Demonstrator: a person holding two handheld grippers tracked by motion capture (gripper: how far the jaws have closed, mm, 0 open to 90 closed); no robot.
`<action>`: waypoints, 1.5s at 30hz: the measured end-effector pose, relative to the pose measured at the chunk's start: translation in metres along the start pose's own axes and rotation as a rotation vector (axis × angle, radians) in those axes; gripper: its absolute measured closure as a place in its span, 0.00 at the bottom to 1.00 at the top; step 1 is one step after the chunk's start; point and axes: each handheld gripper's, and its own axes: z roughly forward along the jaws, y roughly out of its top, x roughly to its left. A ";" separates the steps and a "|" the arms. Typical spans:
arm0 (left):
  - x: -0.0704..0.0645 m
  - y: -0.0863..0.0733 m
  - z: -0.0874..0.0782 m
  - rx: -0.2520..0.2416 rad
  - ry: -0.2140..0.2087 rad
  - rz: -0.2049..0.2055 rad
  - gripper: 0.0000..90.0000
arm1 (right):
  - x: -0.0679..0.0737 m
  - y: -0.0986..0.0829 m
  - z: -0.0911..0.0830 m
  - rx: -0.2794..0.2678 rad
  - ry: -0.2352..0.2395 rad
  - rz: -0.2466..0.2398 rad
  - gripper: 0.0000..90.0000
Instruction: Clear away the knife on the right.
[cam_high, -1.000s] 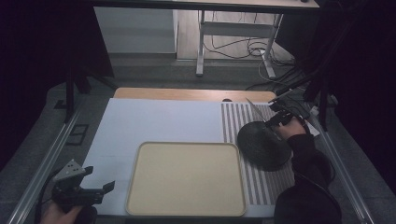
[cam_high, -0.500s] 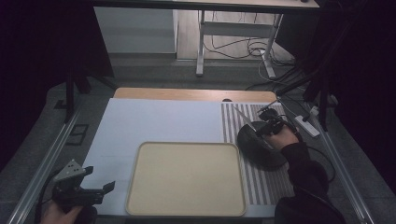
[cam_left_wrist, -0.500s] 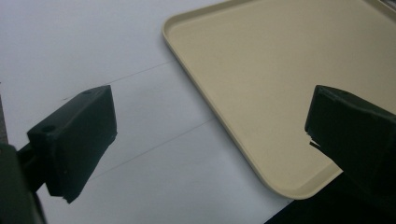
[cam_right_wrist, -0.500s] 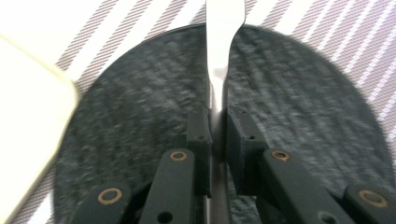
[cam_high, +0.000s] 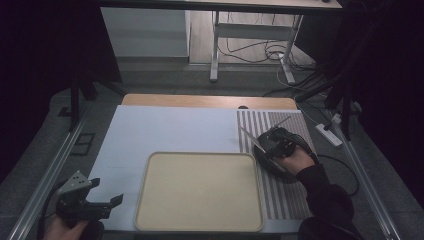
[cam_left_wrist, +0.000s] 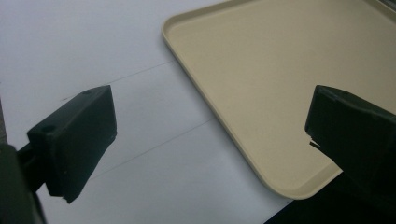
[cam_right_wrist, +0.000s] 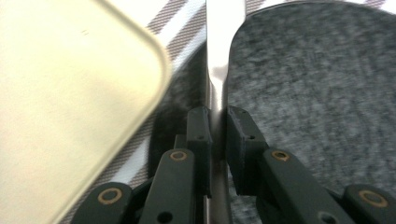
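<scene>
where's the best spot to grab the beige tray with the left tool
Probably the tray's raised rim at its near left corner. It lies flat on the white mat, so only that upturned lip gives the jaws something to close on. The left tool stands open just off that corner, so come in low from the left, one jaw over the lip and one under it.

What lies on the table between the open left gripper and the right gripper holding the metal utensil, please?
The beige tray lies between the left gripper and the right gripper, seen in the high view. Nothing rests on it.
</scene>
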 end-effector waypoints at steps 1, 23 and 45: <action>0.000 0.000 0.000 0.000 0.000 0.000 0.03 | 0.003 -0.001 0.000 -0.001 0.002 -0.004 0.89; 0.000 0.000 0.000 0.004 0.001 0.002 0.03 | 0.088 -0.010 -0.006 0.002 0.084 -0.150 0.89; -0.001 0.001 0.001 0.007 0.002 0.007 0.03 | 0.157 -0.016 0.028 0.160 0.182 -0.280 0.88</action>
